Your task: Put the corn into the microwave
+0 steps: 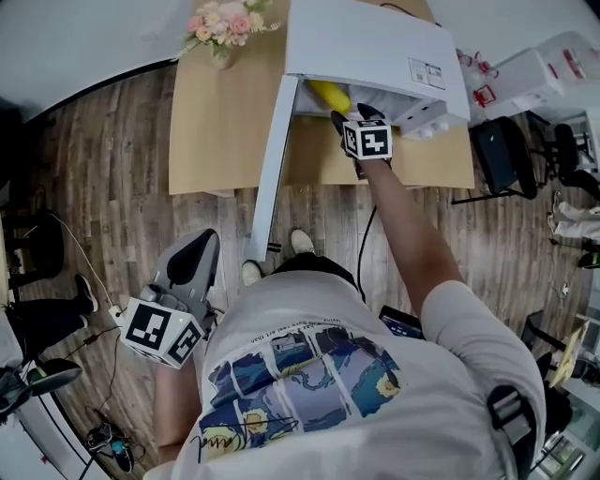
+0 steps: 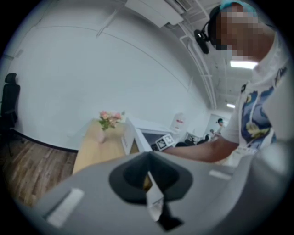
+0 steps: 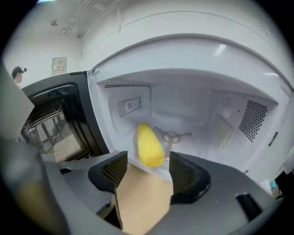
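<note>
A smooth, bright yellow corn (image 3: 149, 146) cob lies on the floor inside the white microwave (image 1: 375, 42), whose door (image 3: 50, 124) stands open. The right gripper (image 3: 146, 170) is at the opening, its fingers (image 3: 186, 176) spread and empty, just short of the corn. The left gripper (image 1: 192, 253) hangs at the person's side, fingers (image 2: 133, 176) pressed together. The microwave sits on a tan tabletop (image 1: 225, 122) with pink flowers (image 1: 220, 23), above a wood-plank floor (image 1: 112, 187).
</note>
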Demonstrator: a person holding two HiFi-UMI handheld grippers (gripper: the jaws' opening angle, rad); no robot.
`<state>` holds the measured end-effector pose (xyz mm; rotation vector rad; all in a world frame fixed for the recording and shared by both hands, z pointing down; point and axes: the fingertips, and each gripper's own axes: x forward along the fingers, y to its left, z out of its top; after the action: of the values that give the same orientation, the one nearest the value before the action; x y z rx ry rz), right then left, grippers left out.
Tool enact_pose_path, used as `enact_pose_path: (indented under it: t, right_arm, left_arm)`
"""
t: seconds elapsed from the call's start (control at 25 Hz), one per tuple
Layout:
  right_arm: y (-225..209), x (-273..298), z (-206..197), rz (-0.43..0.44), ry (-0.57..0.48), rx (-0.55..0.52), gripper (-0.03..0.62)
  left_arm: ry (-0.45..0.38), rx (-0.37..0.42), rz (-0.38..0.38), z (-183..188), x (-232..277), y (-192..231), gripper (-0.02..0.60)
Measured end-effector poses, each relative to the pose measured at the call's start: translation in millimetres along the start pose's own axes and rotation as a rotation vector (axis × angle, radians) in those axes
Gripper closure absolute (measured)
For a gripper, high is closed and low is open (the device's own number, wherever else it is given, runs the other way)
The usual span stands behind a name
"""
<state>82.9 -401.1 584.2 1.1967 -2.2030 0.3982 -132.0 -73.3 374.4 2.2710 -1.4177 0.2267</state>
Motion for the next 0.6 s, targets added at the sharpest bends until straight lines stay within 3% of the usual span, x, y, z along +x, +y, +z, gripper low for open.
enact_pose_path:
  t: [0.48,0.6]
  right_arm:
    - [55.3,-87.2,-44.3,0.013,-0.028,0.066,0.336]
    - [78.8,-116.8,-52.4,0.034,-0.056,0.089,0.39]
  left_arm:
    - [0.003,0.048,-0.099,-15.0,-28.6,5.8,0.572]
    - [0.009,0.059,-0.113,-20.3,-37.0,9.0,0.572]
